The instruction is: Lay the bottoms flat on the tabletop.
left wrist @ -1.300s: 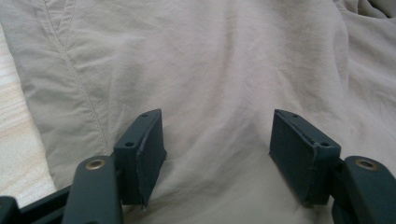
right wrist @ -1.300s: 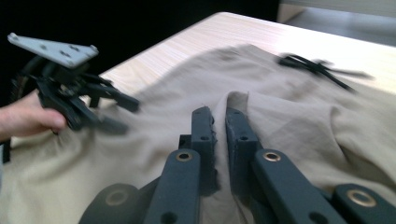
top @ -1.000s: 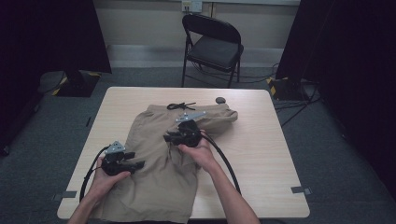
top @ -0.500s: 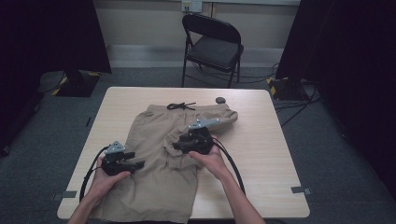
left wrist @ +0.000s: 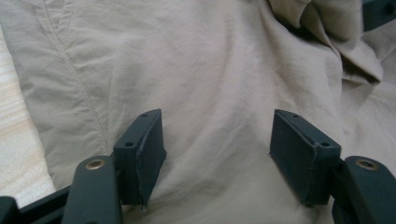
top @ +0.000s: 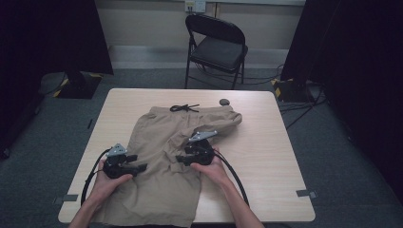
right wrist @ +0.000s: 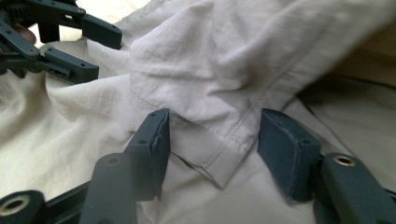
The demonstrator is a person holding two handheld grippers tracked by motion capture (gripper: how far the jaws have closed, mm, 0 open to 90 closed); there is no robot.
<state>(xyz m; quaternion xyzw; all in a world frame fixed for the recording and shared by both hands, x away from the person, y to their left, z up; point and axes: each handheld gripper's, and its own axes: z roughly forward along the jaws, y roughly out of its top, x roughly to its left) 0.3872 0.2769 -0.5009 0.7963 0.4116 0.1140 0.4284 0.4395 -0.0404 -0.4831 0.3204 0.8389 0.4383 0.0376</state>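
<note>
Lowered and drawn back since the earlier frames, the right gripper (top: 183, 160) has just been spreading its jaws around a stitched hem fold, unpinched.

Crumpled khaki shorts (top: 161, 180) are spread across the pale wooden table (top: 271, 142), bare at its right; the left gripper (left wrist: 217, 154) is held spread over smooth cloth, its seam seen close up.

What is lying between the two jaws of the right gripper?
In the right gripper view, a folded hem corner of the khaki shorts lies between the jaws of the right gripper, which have just been opening; the pads do not press on it.
</note>
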